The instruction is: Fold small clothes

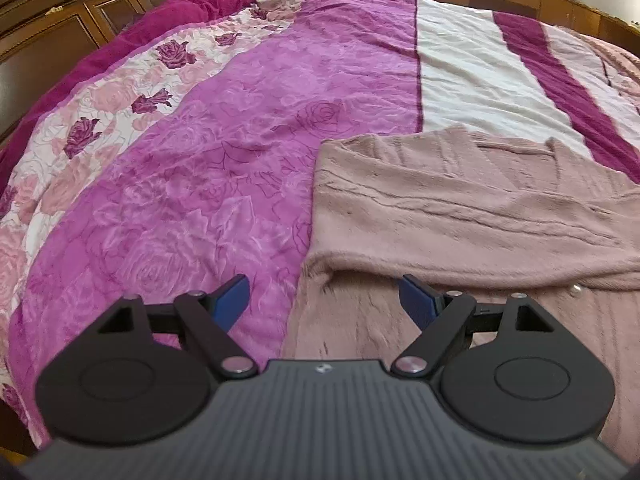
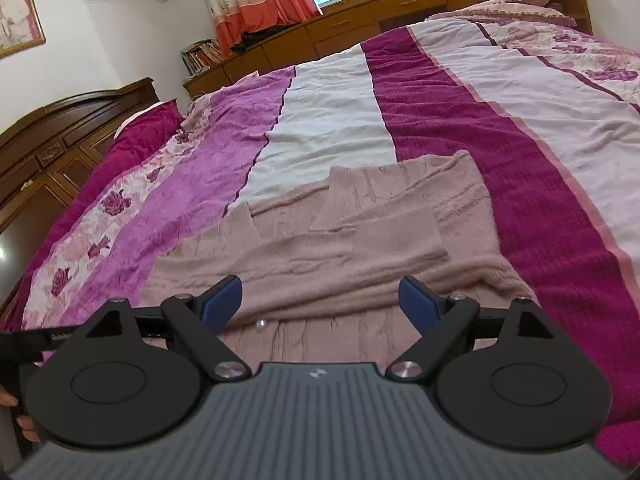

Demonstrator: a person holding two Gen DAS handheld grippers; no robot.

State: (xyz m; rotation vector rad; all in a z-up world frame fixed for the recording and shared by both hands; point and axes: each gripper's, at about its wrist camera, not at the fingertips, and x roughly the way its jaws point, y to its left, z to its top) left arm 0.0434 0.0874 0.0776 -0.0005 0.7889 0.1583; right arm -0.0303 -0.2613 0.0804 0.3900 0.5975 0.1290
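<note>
A pink knit sweater [image 1: 460, 208] lies flat on a bed [image 1: 224, 152] covered in magenta, white and rose-print stripes. Its sleeves are folded across the body, one band crossing near its lower part.

The risk, as I judge it: the loose sleeve fold could slide open if a finger drags the fuzzy knit, and the soft quilt beneath could bunch up with it, spoiling the fold. A small pearl button [image 2: 261, 324] near the hem might also snag a pad.

The left gripper [image 1: 324, 300] hangs above the sweater's left edge, tilted steeply down, its jaws wide and empty; one blue pad is over the quilt, the other over the knit. The right gripper [image 2: 320, 300] points down at a shallower angle over the sweater's near end, jaws wide and empty. Whether either pad brushes the cloth is hard to tell. A person's fingers [image 2: 16, 412] show at the far left edge of the right view.
</note>
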